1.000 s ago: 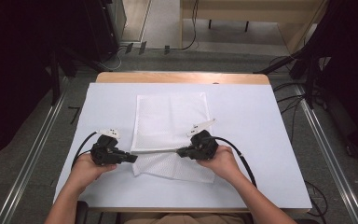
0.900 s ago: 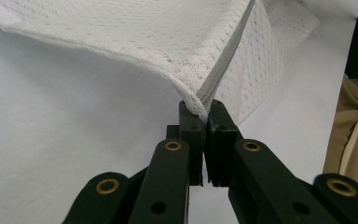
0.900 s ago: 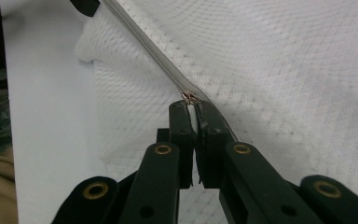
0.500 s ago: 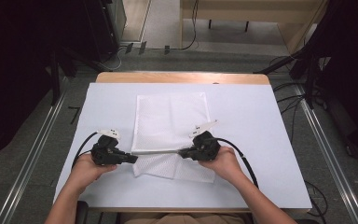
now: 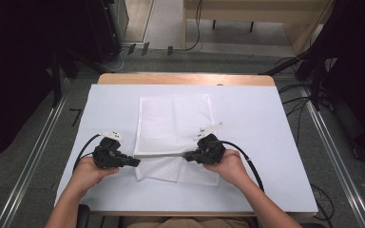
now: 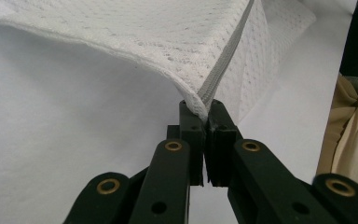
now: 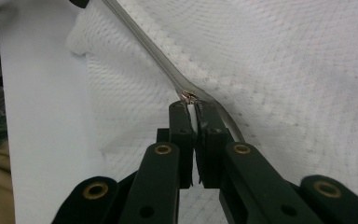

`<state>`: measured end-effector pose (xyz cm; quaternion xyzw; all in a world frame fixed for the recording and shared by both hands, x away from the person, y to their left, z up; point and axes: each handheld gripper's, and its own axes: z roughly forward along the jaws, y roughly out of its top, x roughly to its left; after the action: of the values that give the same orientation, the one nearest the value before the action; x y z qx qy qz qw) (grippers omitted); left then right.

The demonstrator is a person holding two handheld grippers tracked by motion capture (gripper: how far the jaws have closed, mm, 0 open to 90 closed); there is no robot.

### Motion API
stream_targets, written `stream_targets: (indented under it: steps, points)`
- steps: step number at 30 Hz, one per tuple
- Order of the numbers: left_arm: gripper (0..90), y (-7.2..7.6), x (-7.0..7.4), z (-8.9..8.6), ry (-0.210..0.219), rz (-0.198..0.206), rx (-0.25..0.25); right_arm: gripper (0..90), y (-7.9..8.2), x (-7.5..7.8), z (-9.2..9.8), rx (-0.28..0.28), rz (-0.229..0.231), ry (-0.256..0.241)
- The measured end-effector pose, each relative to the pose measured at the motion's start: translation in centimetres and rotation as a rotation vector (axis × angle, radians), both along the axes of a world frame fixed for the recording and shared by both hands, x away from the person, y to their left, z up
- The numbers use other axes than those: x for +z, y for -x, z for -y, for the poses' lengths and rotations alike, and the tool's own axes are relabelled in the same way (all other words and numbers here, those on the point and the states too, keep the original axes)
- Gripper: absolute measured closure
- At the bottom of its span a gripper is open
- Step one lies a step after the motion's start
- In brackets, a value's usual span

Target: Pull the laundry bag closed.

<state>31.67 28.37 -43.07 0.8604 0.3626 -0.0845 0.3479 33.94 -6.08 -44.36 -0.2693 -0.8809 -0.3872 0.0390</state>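
You're mid zip-run on the white mesh zippered bag (image 5: pixel 173 135) lying centre of the white-covered counter (image 5: pixel 256 123). Left gripper (image 6: pixel 200 106) jaws pinch the zipper end, right gripper (image 7: pixel 191 103) jaws clamp the metal zipper pull (image 7: pixel 188 96). Next: keep tension, slide the pull along.

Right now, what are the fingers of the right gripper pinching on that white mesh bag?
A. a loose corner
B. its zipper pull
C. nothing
B: in the right gripper view, the right gripper is shut on the small metal zipper pull along the mesh bag's grey zipper.
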Motion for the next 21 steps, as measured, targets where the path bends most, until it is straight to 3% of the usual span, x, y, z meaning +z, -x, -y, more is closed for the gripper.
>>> stream_targets:
  steps: [14,21]
  points:
    - [88.1,0.0,0.0,-0.3,0.001,0.009,0.004,88.4,-0.4,0.1,1.7,-0.041,-0.006,0.000]
    - [87.9,0.1,-0.1,-0.2,-0.005,0.006,0.001,88.3,-0.3,0.2,2.1,-0.036,0.003,0.000]
